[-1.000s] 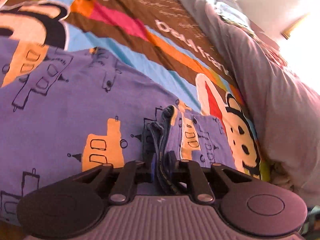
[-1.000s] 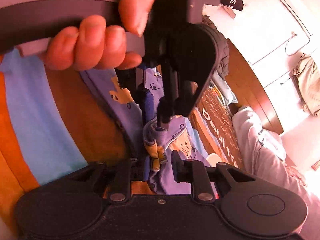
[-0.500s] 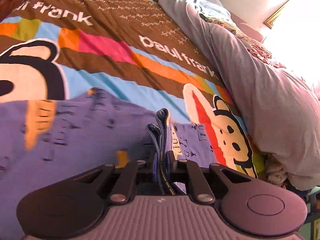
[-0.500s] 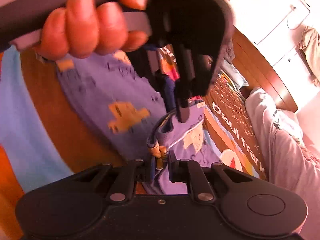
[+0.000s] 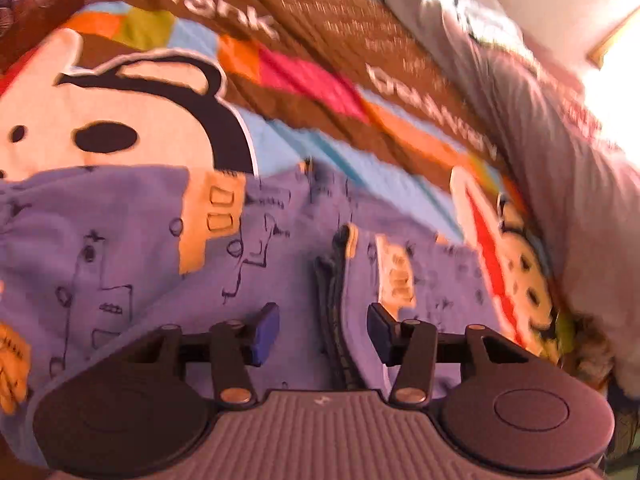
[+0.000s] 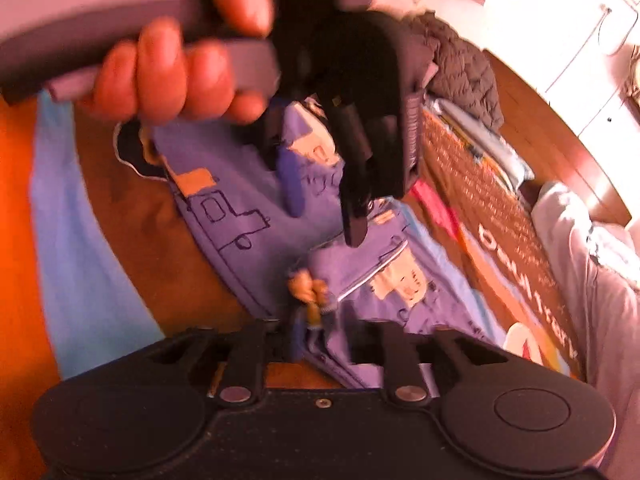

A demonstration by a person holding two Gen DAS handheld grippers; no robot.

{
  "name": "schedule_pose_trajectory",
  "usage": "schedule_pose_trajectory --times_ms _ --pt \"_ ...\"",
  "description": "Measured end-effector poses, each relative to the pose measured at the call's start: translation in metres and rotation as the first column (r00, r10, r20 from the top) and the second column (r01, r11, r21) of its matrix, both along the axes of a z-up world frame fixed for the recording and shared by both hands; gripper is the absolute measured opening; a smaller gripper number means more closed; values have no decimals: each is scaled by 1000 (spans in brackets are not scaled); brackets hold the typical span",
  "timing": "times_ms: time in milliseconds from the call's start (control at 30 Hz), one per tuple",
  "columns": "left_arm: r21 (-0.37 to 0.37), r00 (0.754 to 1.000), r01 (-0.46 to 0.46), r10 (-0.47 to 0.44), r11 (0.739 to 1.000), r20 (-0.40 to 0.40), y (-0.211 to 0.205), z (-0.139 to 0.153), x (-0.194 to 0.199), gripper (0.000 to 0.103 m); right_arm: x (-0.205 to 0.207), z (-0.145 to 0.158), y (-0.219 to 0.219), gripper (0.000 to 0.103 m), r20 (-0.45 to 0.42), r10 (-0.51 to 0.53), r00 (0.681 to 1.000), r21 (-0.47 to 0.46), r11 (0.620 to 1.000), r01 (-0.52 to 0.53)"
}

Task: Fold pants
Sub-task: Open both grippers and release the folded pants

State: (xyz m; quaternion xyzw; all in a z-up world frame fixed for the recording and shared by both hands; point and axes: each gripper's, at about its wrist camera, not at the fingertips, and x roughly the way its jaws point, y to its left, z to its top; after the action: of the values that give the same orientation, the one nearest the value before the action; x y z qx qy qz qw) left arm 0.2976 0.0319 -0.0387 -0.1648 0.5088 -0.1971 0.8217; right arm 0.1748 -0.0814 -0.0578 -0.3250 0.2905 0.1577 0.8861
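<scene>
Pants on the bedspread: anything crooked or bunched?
Yes. The purple pants lie mostly flat, but the hem near the right gripper is crumpled. A dark-edged fold stands up between the open left gripper's fingers.

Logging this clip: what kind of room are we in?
Most likely a bedroom: purple printed pants lie on a colourful cartoon bedspread, with a rumpled grey duvet alongside and a wooden floor beyond.
</scene>
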Motion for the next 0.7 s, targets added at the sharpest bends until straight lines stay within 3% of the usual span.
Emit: schedule_pose_trajectory --times_ms 33,100,200,300,367,467,500,533,567,633,700 --pt "-9 998 -40 40 999 51 2 6 -7 62 -6 6 -9 53 20 3 1000 7 1000 -3" --pt "-23 977 -146 147 989 153 2 14 -19 97 -20 21 -33 54 64 -27 998 62 998 23" --pt "-72 941 -247 256 966 219 -3 10 -30 95 -9 41 -75 58 101 -141 985 106 986 130" --pt "-63 937 -283 290 957 193 -13 -6 -30 95 40 48 -121 66 97 -296 950 163 947 278" --pt "26 938 -294 284 955 200 -22 -18 -31 95 76 36 -145 68 54 -352 935 193 922 336" --pt "190 947 -237 183 953 263 -41 -23 -33 95 119 4 -165 69 -66 -371 926 222 900 376" --pt "268 949 -220 143 938 280 -51 -25 -34 95 132 -9 -170 73 -108 -368 923 211 899 383" --pt "345 951 -205 103 916 293 -59 -28 -37 95 136 -19 -173 86 -118 -371 921 200 900 388" --pt "399 949 -202 77 894 307 -67 -31 -38 96 133 -23 -175 93 -96 -380 920 209 896 391" --pt "397 943 -215 84 892 323 -67 -26 -45 95 128 -21 -181 92 -83 -450 889 210 864 457" --pt "314 928 -259 145 913 344 -53 -18 -52 95 115 -9 -189 91 -105 -490 866 243 832 500"
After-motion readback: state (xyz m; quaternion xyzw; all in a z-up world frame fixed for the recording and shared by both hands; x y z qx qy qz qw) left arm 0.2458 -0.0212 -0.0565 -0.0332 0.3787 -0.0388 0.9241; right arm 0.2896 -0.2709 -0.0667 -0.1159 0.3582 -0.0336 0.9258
